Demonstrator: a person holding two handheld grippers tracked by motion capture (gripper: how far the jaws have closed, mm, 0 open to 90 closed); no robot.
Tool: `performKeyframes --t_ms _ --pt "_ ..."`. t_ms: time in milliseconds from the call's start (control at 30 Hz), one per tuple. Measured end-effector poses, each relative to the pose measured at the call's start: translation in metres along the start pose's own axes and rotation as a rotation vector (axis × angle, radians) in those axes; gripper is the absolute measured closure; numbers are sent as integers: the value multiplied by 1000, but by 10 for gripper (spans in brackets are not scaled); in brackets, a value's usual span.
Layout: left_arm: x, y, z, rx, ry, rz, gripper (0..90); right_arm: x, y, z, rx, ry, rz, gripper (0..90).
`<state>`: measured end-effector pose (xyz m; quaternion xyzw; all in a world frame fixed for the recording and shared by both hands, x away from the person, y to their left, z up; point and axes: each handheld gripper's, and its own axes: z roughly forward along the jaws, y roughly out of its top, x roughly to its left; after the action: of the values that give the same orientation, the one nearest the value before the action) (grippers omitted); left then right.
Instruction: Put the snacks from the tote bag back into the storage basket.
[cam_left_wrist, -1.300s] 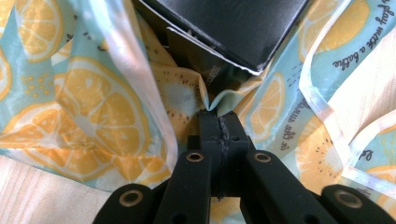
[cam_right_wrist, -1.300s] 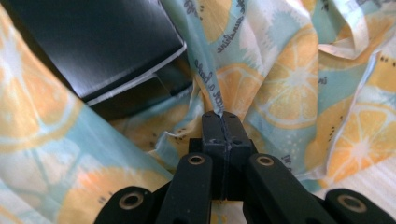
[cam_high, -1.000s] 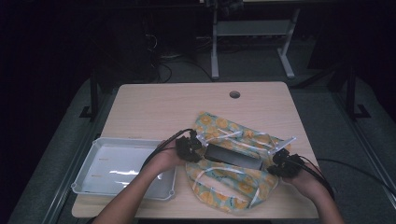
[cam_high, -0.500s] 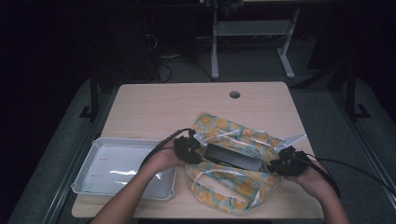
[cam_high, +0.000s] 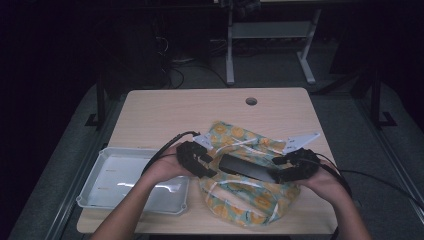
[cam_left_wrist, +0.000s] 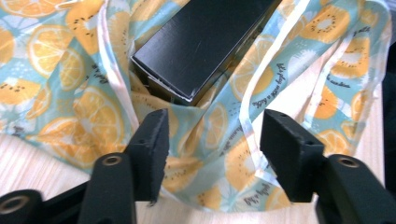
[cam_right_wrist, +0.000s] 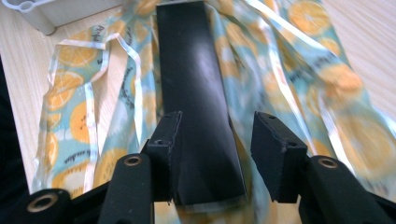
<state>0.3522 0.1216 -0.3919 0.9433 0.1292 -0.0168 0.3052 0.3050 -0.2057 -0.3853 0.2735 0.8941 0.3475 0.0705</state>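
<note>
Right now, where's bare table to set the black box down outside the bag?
Free: the far strip of the table between the cable hole and the fruit-print bag, and the far-left patch beyond the tray. Crowded: the near middle, where the black box lies on the bag between the left gripper and the right gripper.

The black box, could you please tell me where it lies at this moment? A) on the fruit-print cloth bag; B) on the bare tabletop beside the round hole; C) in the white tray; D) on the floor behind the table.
A: in the high view the black box rests on the fruit-print cloth bag, apart from the white tray at the left.
</note>
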Motion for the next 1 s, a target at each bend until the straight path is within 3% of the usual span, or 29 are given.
performKeyframes --t_ms 233,367,500,733,833,1000 --pt "3 -9 -11 -26 2 -17 383 4 22 21 12 50 -62 496" --pt "6 -11 -14 -34 1 -21 382 6 26 35 52 67 -103 461" --pt "7 -12 -14 -33 -4 -25 376 4 24 44 88 47 -114 439" --pt "8 -13 -14 -32 -4 -27 376 5 23 49 99 42 -110 407" --pt "7 -13 -13 -32 -6 -27 376 4 20 55 139 24 -148 384" --pt "7 -13 -13 -34 -7 -27 376 5 17 60 172 31 -142 395"
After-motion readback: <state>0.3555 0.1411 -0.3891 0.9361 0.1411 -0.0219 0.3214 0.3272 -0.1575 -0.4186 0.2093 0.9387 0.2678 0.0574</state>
